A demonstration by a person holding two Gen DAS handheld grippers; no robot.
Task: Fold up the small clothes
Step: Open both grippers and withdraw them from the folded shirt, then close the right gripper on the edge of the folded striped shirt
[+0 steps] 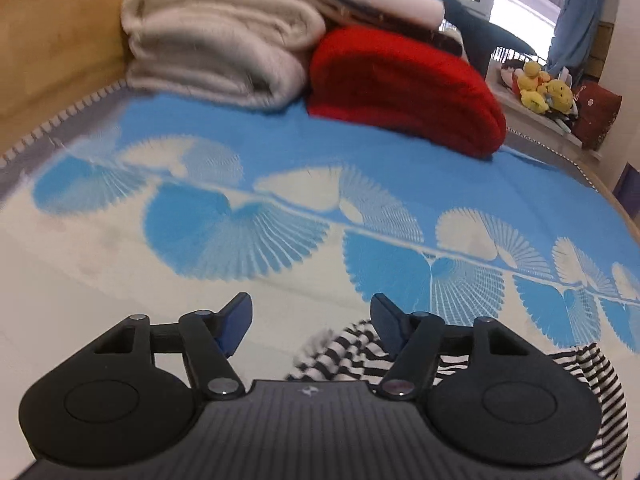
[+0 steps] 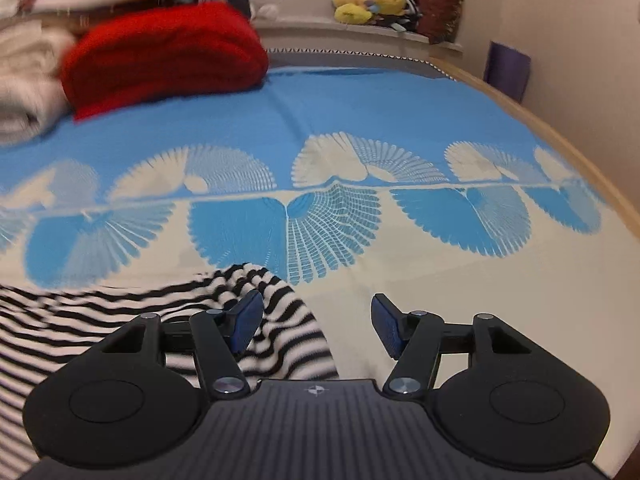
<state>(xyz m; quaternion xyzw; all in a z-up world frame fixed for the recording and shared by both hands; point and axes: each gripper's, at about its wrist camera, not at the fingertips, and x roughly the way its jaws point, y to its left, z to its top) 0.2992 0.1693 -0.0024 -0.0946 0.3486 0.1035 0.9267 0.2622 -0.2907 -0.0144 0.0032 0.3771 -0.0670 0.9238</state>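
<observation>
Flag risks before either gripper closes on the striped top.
1. The striped garment lies bunched under the open right gripper; closing could pinch several layers.
2. The left gripper, also open, sees only a garment edge, so it may grab the blue-and-cream bedspread instead.

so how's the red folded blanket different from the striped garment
The red blanket is plain red, folded into a thick bundle at the bed's far end; the striped garment is black-and-white, thin and lying rumpled and unfolded by the grippers. Both rest on the blue-and-cream bedspread.
</observation>
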